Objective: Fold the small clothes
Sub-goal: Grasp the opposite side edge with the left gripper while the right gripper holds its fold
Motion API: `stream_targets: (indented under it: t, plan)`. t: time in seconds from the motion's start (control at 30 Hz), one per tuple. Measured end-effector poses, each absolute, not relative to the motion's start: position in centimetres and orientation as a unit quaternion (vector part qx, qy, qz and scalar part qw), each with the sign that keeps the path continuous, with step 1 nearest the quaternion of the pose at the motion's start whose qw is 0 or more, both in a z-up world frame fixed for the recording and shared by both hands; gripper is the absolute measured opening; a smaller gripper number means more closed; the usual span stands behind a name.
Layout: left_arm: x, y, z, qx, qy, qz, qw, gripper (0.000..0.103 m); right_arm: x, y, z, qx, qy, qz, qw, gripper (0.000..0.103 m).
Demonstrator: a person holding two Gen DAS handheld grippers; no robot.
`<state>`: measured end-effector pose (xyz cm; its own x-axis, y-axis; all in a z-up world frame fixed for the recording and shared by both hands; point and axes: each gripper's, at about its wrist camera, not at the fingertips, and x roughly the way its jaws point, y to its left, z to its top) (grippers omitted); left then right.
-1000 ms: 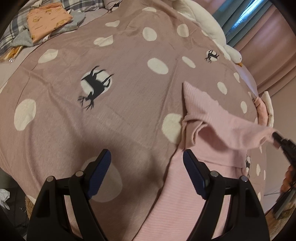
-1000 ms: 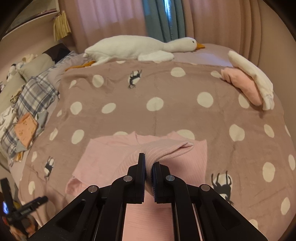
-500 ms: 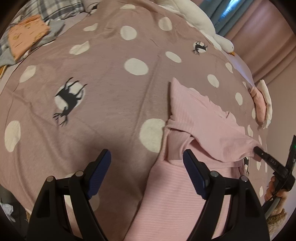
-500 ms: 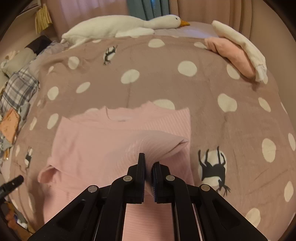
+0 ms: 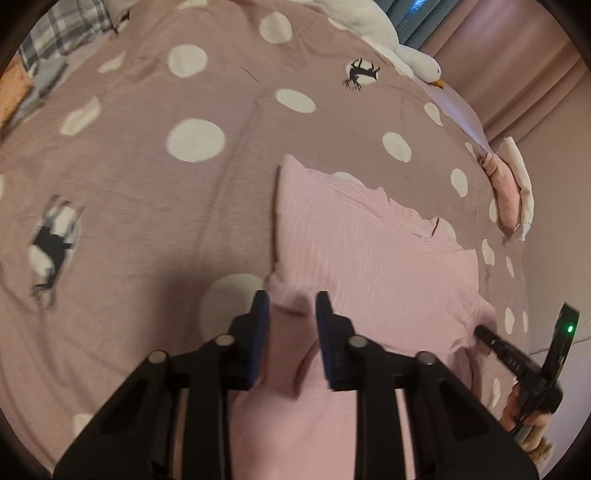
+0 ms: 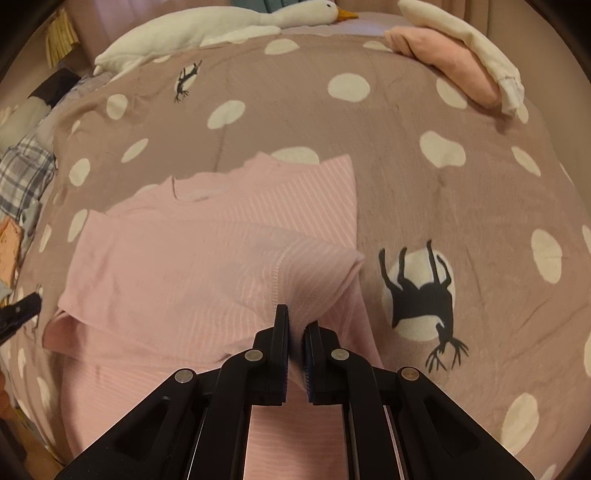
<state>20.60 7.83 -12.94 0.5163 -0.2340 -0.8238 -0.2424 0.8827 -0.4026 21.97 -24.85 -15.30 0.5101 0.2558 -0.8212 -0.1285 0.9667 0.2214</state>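
Note:
A pink ribbed top (image 5: 369, 251) lies on the polka-dot bedspread (image 5: 184, 192), one sleeve folded across its body; it also shows in the right wrist view (image 6: 207, 251). My left gripper (image 5: 291, 314) sits over the top's left edge with its jaws narrowed around a fold of the cloth, a gap still between the blue pads (image 5: 260, 321). My right gripper (image 6: 295, 332) is shut on the folded sleeve, holding it just above the top. The right gripper also shows at the right edge of the left wrist view (image 5: 517, 362).
A white plush goose (image 6: 221, 22) lies along the far edge of the bed. Folded pink and white clothes (image 6: 461, 62) sit at the far right. Plaid cloth and an orange garment (image 6: 14, 206) lie at the left. The bedspread (image 6: 443, 184) carries white dots and black deer prints.
My left gripper has moved right over the top's left edge and its jaws have narrowed from wide open. My right gripper has carried the sleeve farther across the top.

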Motion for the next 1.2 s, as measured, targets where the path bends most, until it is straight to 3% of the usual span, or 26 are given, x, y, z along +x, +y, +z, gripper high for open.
stream_targets:
  t: [0.33,0.97,1.13,1.2]
  plan:
    - [22.6,6.3,-16.4,-0.222,0.527,0.002,0.82,0.022,22.1,-25.0,-16.6,0.063,0.492,0.107,0.862,0.008]
    - [21.9,6.3,-17.0,-0.215,0.512,0.002,0.832,0.024,22.1,-28.4,-16.4,0.123,0.488,0.101,0.858,0.008]
    - [21.9,6.4,-17.0,-0.219,0.512,0.003,0.831,0.024,22.9,-28.9,-16.3,0.132,0.487,0.096,0.858,0.026]
    - [21.8,6.5,-17.0,-0.221,0.512,0.002,0.83,0.024,23.4,-28.7,-16.8,0.145,0.493,0.102,0.852,0.026]
